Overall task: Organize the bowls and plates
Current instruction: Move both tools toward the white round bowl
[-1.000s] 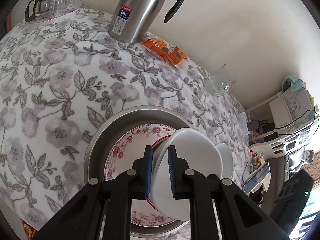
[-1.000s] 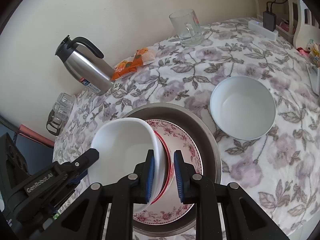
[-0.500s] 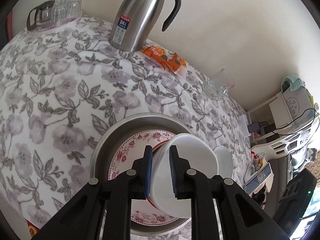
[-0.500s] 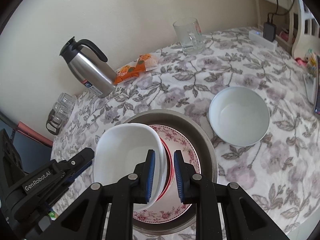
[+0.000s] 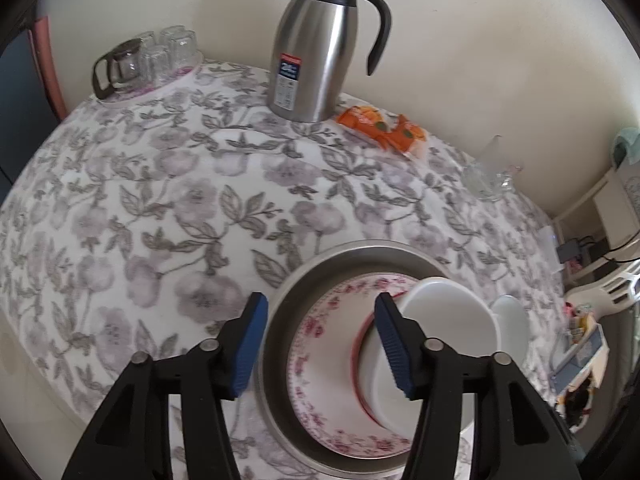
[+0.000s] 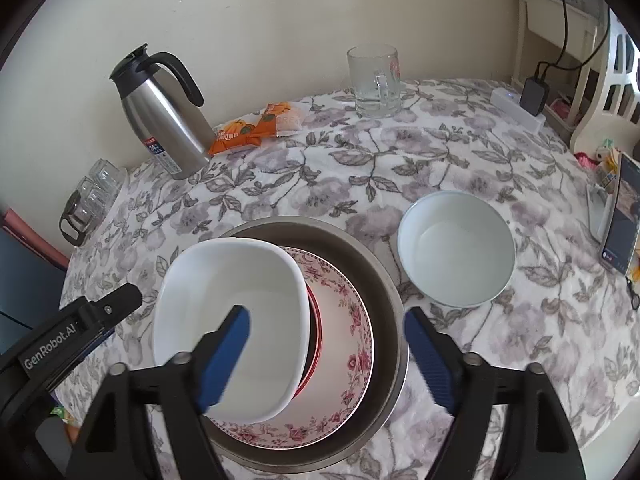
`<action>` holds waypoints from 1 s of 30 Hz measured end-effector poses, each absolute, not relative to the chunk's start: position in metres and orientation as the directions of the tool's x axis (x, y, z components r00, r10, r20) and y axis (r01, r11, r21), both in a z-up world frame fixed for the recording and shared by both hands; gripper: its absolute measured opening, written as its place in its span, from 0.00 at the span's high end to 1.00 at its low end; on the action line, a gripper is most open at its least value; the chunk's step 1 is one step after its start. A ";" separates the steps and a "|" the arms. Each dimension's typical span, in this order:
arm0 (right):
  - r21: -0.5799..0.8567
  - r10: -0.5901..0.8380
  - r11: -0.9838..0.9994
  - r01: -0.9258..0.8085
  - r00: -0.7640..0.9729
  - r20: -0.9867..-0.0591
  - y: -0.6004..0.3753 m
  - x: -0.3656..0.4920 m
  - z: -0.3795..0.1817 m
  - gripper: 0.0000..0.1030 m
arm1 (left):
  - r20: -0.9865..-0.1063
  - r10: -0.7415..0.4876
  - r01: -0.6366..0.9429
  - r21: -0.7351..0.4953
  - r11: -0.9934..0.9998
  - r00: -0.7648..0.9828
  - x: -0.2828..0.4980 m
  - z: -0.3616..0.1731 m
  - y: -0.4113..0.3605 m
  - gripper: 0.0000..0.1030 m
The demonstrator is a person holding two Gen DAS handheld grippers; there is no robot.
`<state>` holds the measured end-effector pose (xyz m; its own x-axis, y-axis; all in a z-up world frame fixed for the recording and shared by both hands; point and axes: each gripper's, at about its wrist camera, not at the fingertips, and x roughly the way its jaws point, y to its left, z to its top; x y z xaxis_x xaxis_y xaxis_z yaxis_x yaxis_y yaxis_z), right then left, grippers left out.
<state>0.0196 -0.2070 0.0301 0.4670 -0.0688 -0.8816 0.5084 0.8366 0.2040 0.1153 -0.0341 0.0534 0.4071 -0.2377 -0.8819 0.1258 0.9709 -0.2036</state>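
White squarish ceramic bowl (image 6: 230, 320) sits low in the frame, stacked on a red-rimmed dish and a floral-patterned plate (image 6: 344, 336) inside a round metal basin (image 6: 384, 280) on the desk. Both the left hand-held gripper (image 5: 320, 340) and right hand-held gripper (image 6: 326, 356) have just sprung apart, holding nothing. Lift them straight up, clear of the rim. A round white bowl (image 6: 456, 248) waits farther right.

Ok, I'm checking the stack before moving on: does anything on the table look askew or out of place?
The square white bowl sits off-centre on the floral plate in the metal pan, shifted to one side over a red-rimmed dish. The round bowl stands apart on the cloth, unstacked. Nothing looks spilled or broken.
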 end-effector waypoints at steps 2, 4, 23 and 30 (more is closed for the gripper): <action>0.187 -0.082 0.843 0.504 0.465 -0.882 -0.206 0.020 0.031 0.00 | -0.887 -0.206 0.111 -0.176 0.978 0.412 0.116 0.053 -0.033 0.42; 0.170 -0.097 0.849 0.500 0.464 -0.881 -0.205 0.020 0.032 0.00 | -0.894 -0.172 0.097 -0.145 0.985 0.413 0.116 0.052 -0.032 0.42; 0.189 -0.085 0.855 0.483 0.490 -0.867 -0.220 0.010 0.042 0.00 | -0.839 -0.158 0.107 -0.120 0.987 0.521 0.108 0.069 -0.036 0.10; 0.203 -0.103 0.822 0.531 0.489 -0.866 -0.250 -0.007 0.046 0.00 | -0.839 -0.197 0.141 -0.145 0.979 0.507 0.101 0.074 -0.050 0.10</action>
<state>-0.0071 -0.2503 0.0459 0.4891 -0.1027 -0.8662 0.5315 0.8225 0.2026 0.1005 -0.0498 0.0745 0.5070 -0.1971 -0.8391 0.1410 0.9794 -0.1449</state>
